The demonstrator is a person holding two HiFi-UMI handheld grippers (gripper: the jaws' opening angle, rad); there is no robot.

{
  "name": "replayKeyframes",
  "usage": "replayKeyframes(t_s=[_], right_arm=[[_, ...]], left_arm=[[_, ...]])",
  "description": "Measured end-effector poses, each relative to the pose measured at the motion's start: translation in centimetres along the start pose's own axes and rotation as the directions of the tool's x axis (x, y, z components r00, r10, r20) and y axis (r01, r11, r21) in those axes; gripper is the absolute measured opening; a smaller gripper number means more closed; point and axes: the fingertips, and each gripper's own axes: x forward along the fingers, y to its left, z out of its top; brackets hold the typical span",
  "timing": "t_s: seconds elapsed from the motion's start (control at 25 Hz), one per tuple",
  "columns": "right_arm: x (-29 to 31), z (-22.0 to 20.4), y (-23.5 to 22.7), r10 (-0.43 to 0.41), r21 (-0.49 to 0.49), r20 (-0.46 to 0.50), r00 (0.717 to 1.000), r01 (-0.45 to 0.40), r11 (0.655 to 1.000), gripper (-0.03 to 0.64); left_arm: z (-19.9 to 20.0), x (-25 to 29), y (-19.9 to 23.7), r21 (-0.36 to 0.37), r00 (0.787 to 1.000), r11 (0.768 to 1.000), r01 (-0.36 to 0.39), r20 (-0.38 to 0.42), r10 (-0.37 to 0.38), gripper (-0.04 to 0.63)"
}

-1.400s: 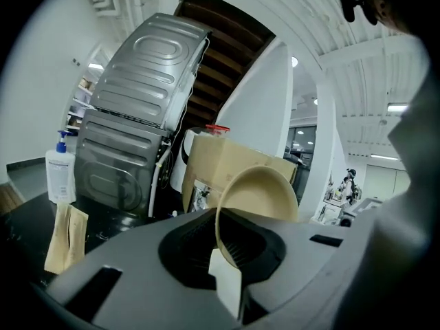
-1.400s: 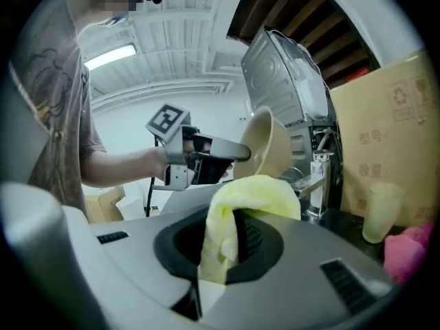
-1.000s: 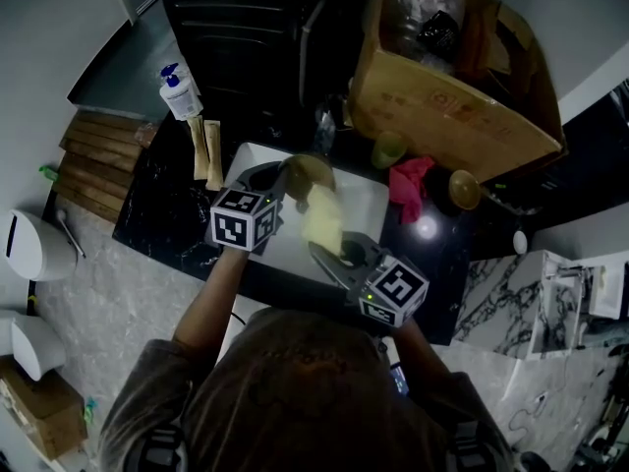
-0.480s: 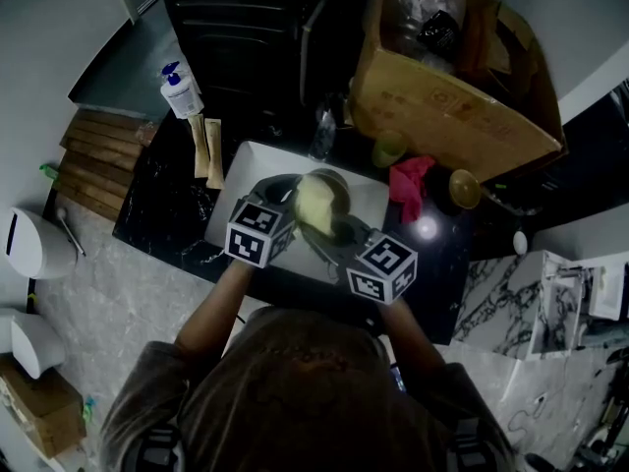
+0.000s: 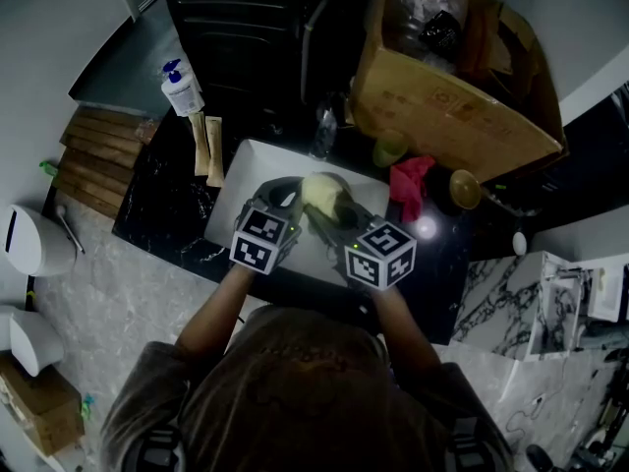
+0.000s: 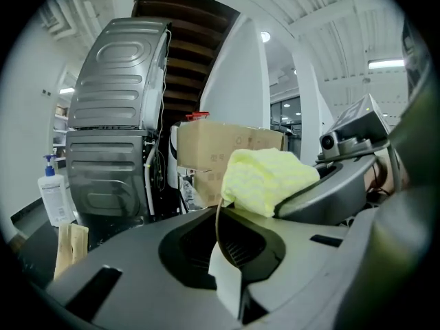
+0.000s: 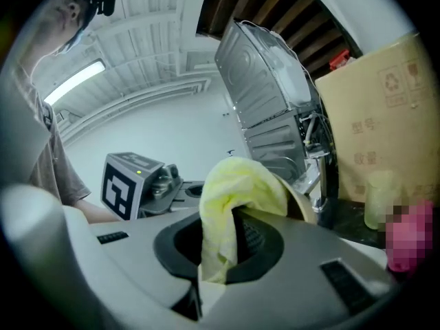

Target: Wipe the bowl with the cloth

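Left claw (image 5: 278,195) stays clamped on the bowl (image 7: 299,201) by its thin rim. Right claw (image 5: 332,216), pinching the yellow cloth (image 5: 319,191), has closed in from below. The cloth now presses into the bowl above the white sink (image 5: 236,180), so wiping is likely underway.

Cardboard box (image 5: 452,106) walls far side; pink rag (image 5: 408,187), green cup (image 5: 388,150) right; open counter (image 5: 162,219) left.
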Motion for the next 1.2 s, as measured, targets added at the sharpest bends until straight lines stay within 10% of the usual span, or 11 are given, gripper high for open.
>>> replayKeyframes(t_s=[0.64,1.2], right_arm=[[-2.1,2.1,-4.4,-0.252,0.235,0.207,0.945,0.202,0.951,0.028],[-2.1,-2.9,-5.1,-0.313,0.178,0.003,0.95,0.308,0.935,0.028]], left_arm=[[0.5,-0.2,-0.1,0.003,0.997,0.999,-0.046,0.062,0.046,0.023],[1.7,-0.8,1.8,-0.021,0.986,0.992,-0.124,0.112,0.125,0.025]])
